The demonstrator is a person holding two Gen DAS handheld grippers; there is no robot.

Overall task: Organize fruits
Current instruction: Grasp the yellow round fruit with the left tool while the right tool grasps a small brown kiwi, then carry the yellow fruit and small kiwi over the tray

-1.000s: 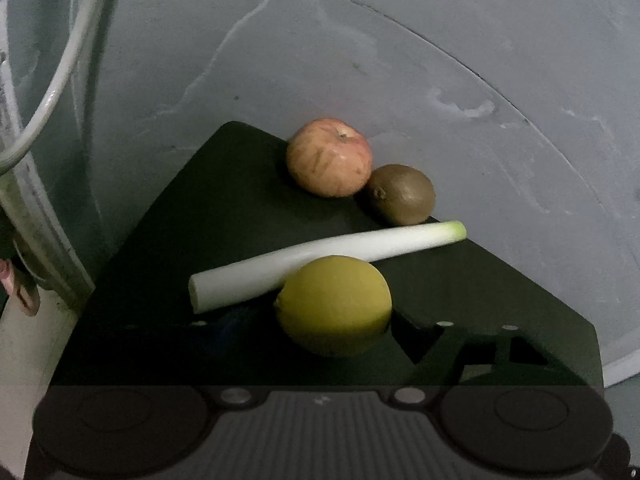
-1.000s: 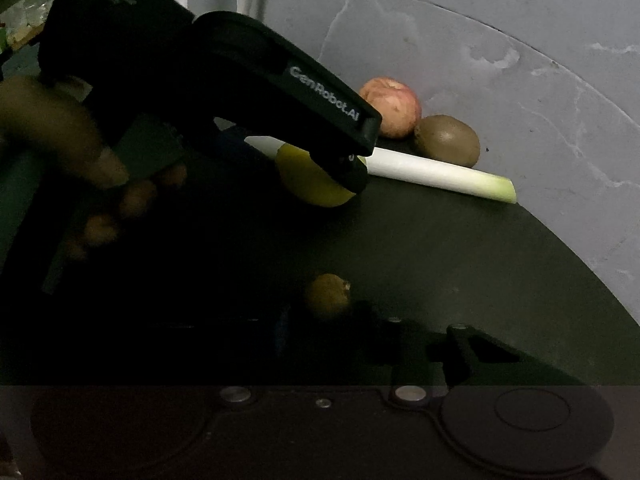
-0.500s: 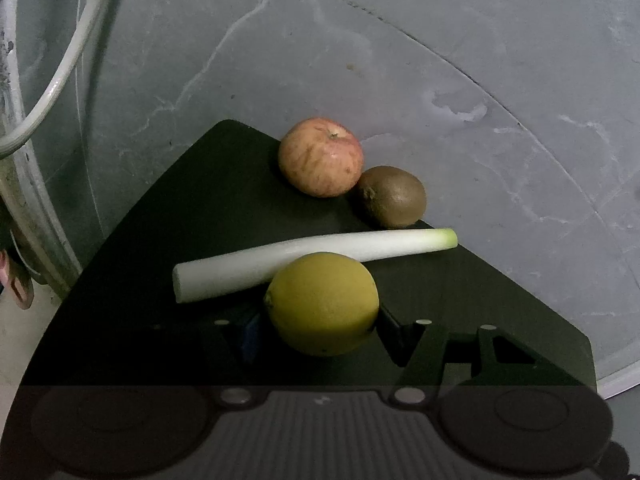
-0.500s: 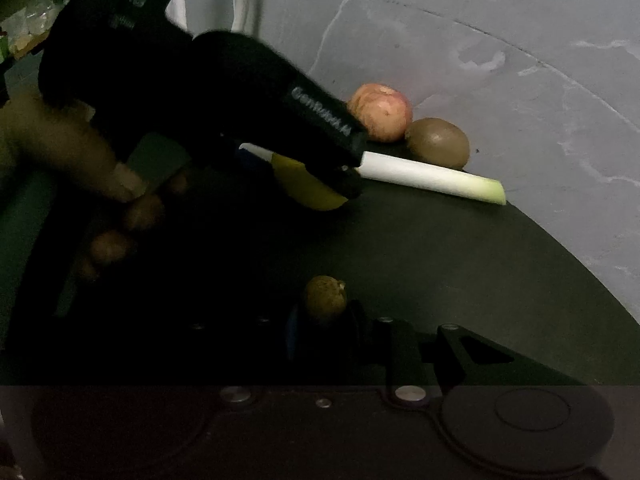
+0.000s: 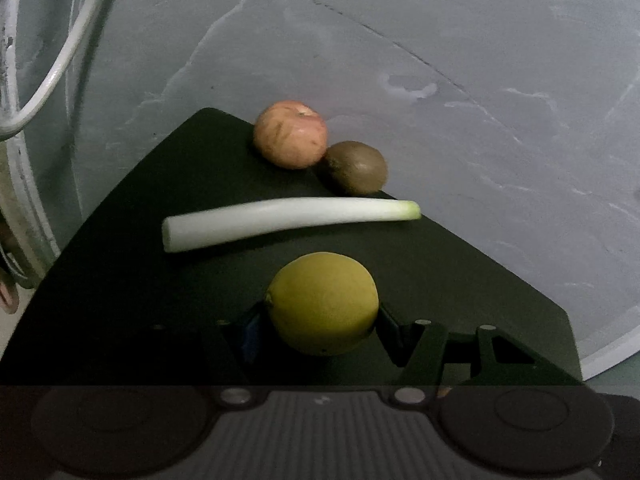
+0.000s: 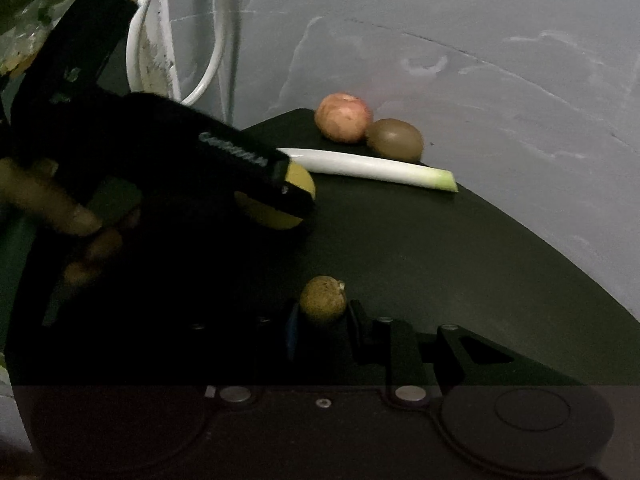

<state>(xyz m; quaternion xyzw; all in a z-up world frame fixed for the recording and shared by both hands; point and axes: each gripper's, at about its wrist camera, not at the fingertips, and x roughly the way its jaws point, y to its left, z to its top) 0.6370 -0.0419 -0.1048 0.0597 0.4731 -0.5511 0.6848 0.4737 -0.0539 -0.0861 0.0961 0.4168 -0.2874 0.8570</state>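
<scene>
Two fruits in hand above a dark board (image 5: 120,264) on a grey stone surface (image 5: 480,80): lemon (image 5: 322,303) pinched between the jaws of the left gripper (image 5: 320,320), a small brownish round fruit (image 6: 322,299) flanked closely on both sides by the jaws of the right gripper (image 6: 323,316), apparently pinched, though contact on the dim pads hard to confirm. Ahead of the left jaws, a leek stalk (image 5: 288,218) lying crosswise; beyond it, at the board's far corner, an apple (image 5: 291,139) and a kiwi (image 5: 357,167) touching each other. From the right wrist view, same trio far ahead of the jaws, left gripper (image 6: 296,196) and its lemon (image 6: 280,200) off to the left, between jaws and leek. Judged roughly midway: apple and kiwi seemingly already grouped, lemon and small fruit lifted but not yet set down, presumably bound for that far corner. Leek, no fruit, possibly to be left or shifted aside.
</scene>
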